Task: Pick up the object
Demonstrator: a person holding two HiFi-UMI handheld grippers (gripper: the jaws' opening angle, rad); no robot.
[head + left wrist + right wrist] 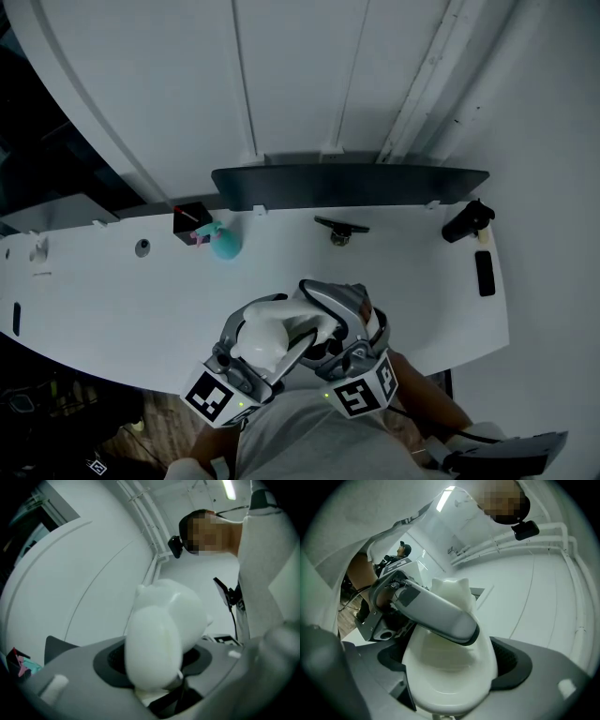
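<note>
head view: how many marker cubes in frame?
2. One marker cube sits lower left of the white object; the other sits lower right. No others show.

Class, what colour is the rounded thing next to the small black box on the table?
The rounded thing is teal; the head view shows it best.

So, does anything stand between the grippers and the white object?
Nothing visible does. The white object sits between the jaws of both the left gripper and the right gripper.
</note>
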